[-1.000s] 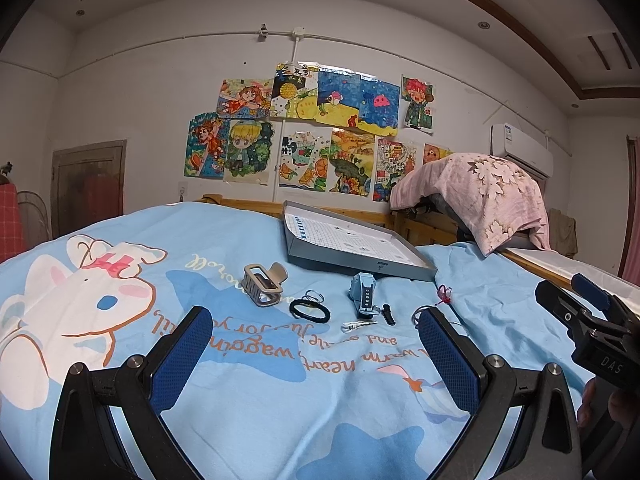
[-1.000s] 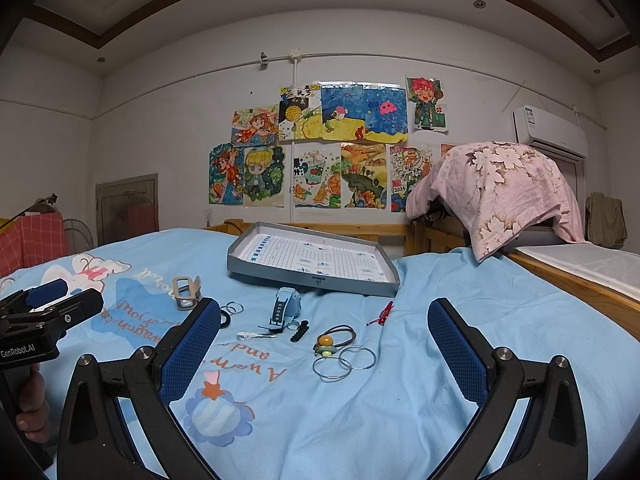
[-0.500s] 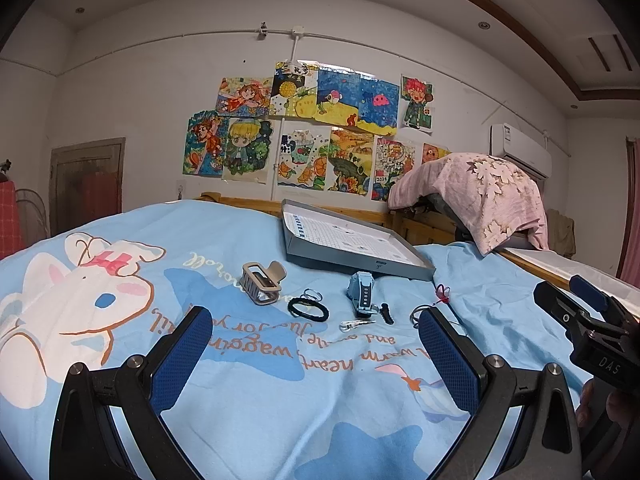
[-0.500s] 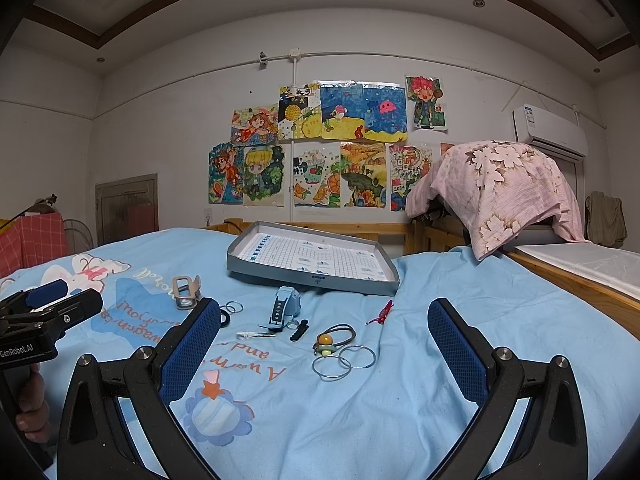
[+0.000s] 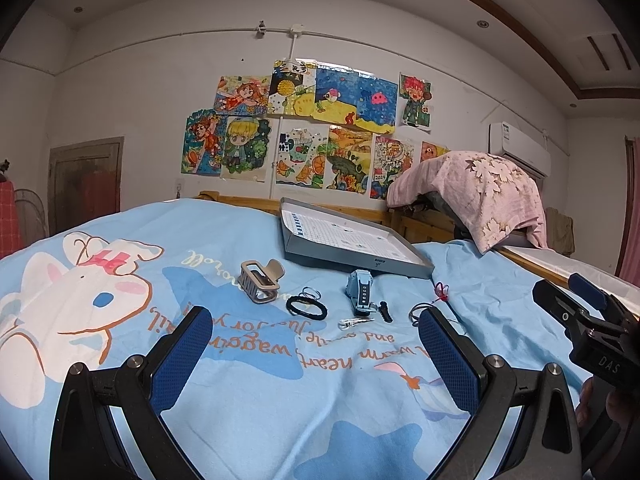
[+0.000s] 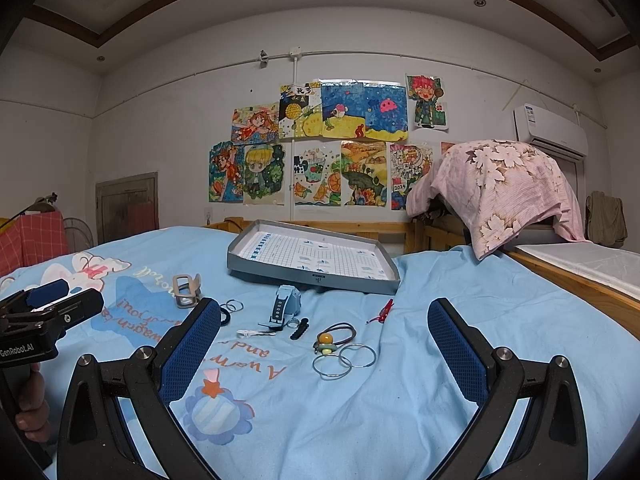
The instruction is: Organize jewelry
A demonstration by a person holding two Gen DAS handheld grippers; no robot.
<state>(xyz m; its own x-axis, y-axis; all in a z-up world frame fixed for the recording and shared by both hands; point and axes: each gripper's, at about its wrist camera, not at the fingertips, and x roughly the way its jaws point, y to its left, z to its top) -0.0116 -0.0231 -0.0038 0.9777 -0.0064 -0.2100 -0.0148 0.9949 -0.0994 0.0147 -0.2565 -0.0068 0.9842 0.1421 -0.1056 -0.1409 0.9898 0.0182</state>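
Jewelry lies loose on a blue bedsheet: a beige hair claw [image 5: 259,283] [image 6: 185,289], a black hair tie [image 5: 306,306], a blue watch [image 5: 361,293] [image 6: 285,306], a black clip [image 6: 299,328], a bead hair tie [image 6: 334,337], two metal bangles [image 6: 345,360] and a red charm [image 6: 382,312]. A grey tray [image 5: 400,268] [image 6: 312,280] stands behind them. My left gripper [image 5: 316,352] and right gripper [image 6: 326,348] are both open and empty, held short of the items.
A pink floral cloth [image 6: 504,192] covers something at the back right. A wooden bed frame [image 6: 576,284] runs along the right. Drawings [image 6: 320,140] hang on the far wall. The sheet in front of the items is bare.
Both views shifted only slightly. The items have not moved and both grippers stay open.
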